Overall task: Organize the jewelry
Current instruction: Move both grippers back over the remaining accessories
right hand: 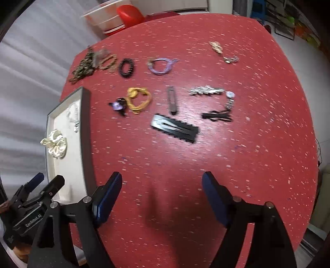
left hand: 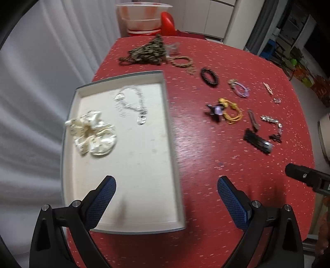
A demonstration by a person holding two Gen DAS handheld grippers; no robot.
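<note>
A grey-rimmed tray [left hand: 174, 156] with a white floor sits on the red table [left hand: 206, 185]. In it lie a cream scrunchie [left hand: 92, 134] and a silver chain bracelet [left hand: 132, 103]. My left gripper [left hand: 166, 186] hovers open over the tray's near right edge, nothing between its blue pads. My right gripper [right hand: 162, 186] hangs open and empty above bare table. Beyond it lie a large black hair clip [right hand: 175, 128], a yellow hair tie [right hand: 139, 100], a purple clip [right hand: 118, 106], a slim brown clip [right hand: 171, 100], a silver bracelet [right hand: 206, 90] and black pins [right hand: 217, 116].
Farther back lie a dark bead bracelet [right hand: 125, 68], a lilac cord bracelet [right hand: 160, 66], tan bracelets [right hand: 108, 60], a brown bead heap [left hand: 147, 51] and small pieces [right hand: 215, 47]. Stacked plastic bowls [left hand: 142, 18] and a red object [left hand: 168, 23] stand behind the table. A curtain [left hand: 41, 82] hangs left.
</note>
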